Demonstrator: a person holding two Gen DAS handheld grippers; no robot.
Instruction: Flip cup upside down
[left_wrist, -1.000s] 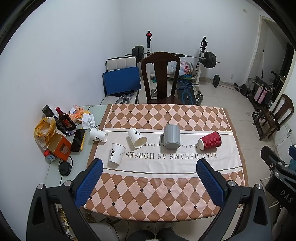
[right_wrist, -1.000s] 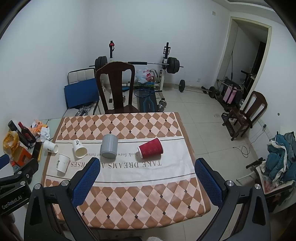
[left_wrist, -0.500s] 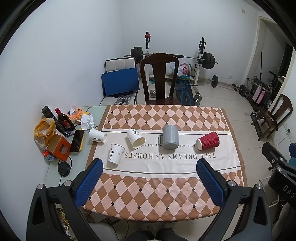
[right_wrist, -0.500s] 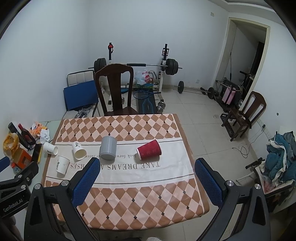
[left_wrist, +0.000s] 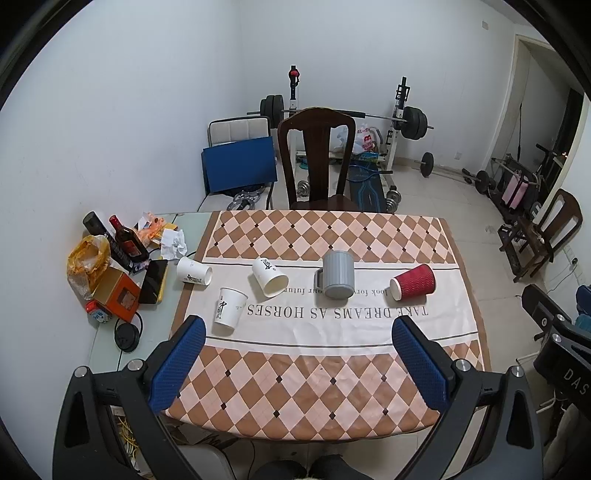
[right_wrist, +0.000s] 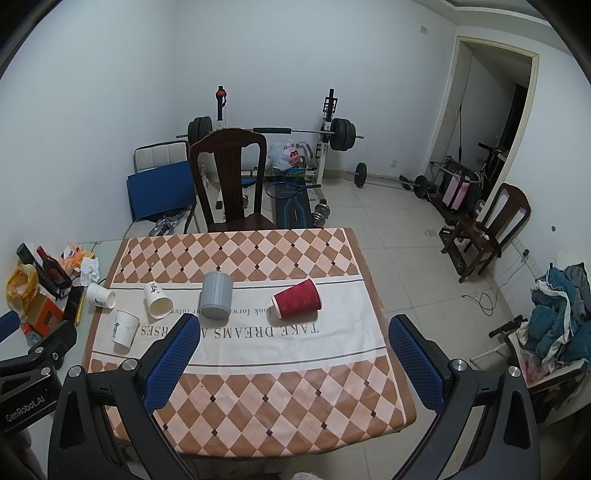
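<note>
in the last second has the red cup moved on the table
No. The red cup lies on its side above the word "TAKE" on the tablecloth, as before; only the camera view shifted slightly.

A matt checked cloth (left_wrist: 325, 373) covers the worktop, bearing a ribbed grey plastic mug (left_wrist: 338, 275), a corrugated red paper cup (left_wrist: 413, 282) and smooth white paper cups (left_wrist: 229, 306), behind a glossy dark wooden chair (left_wrist: 319, 147).

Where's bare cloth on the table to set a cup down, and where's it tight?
Free: the checkered band nearest the grippers, below the printed text, and the far checkered band by the wooden chair. Crowded: the white strip holding three white paper cups, the grey mug and the red cup; the left edge is cluttered with bottles and boxes.
</note>
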